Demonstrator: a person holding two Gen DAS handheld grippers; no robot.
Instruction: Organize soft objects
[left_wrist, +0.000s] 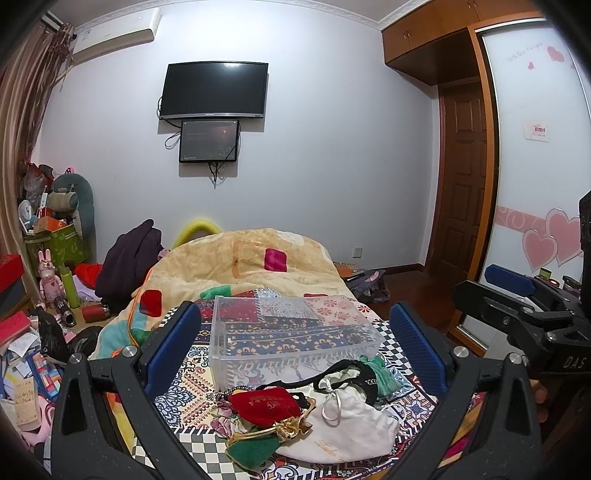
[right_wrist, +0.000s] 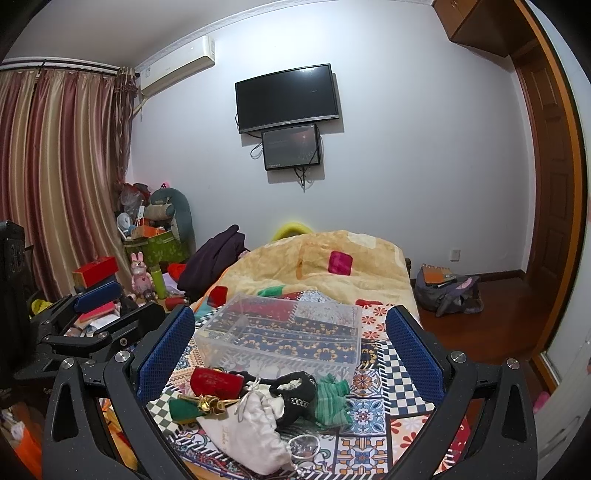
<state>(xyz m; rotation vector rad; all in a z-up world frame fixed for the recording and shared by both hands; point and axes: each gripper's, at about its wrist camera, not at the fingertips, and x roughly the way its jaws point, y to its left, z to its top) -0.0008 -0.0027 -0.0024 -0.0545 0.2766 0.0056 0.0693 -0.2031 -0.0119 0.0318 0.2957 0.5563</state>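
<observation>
A heap of soft pouches lies on the patterned bed cover in front of a clear plastic box. In it are a red velvet pouch, a white drawstring bag, a green pouch, a black pouch and a green striped cloth. My left gripper is open above the heap, holding nothing. My right gripper is open above it too, also holding nothing. The box holds nothing.
A yellow patchwork quilt is bunched behind the box. Clutter, boxes and a dark jacket fill the floor at left. A backpack lies on the wooden floor at right. A wardrobe stands at right.
</observation>
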